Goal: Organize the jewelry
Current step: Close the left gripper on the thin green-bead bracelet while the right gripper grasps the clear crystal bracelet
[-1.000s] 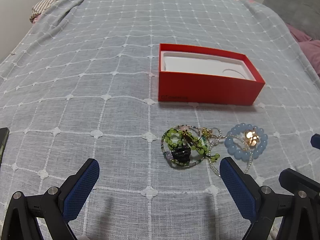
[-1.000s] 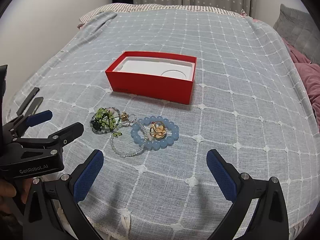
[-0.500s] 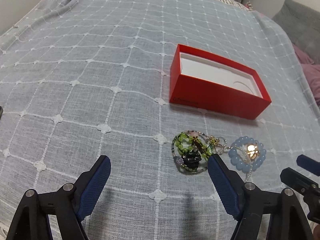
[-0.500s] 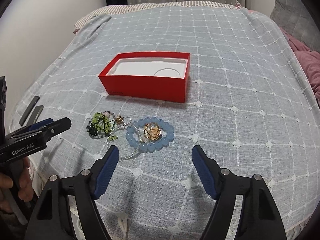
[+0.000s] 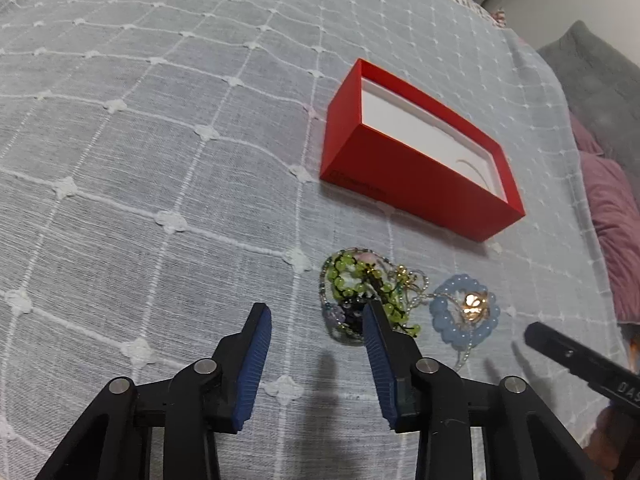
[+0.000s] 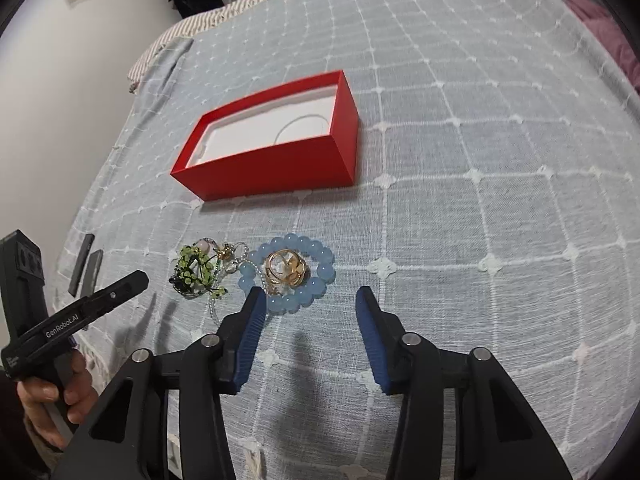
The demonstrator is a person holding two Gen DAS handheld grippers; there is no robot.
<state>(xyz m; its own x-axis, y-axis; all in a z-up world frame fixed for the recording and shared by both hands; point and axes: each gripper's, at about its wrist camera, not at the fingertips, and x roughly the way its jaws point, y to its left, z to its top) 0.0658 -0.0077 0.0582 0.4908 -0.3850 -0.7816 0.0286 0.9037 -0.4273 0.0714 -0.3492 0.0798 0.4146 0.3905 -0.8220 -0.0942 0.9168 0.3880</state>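
1. Jewelry status, left wrist view: the green bead bracelet (image 5: 360, 292) and the blue bead bracelet (image 5: 464, 314) lie in one cluster on the bedspread (image 5: 160, 160), near the red box (image 5: 416, 172) but outside it. The visible part of the box's white insert holds nothing, so sorting appears not yet begun; every piece remains to be placed.
2. Left gripper (image 5: 316, 328): jaws apart, nothing between them, right pad just in front of the green bracelet.
3. Right wrist view: the right gripper (image 6: 310, 300) also stands with jaws apart, just short of the blue bracelet.
4. Shown only here: a gold ornament (image 6: 286, 268) inside the blue ring, more of the box interior, and two dark flat items (image 6: 86, 266), possibly remotes, at the bed edge.
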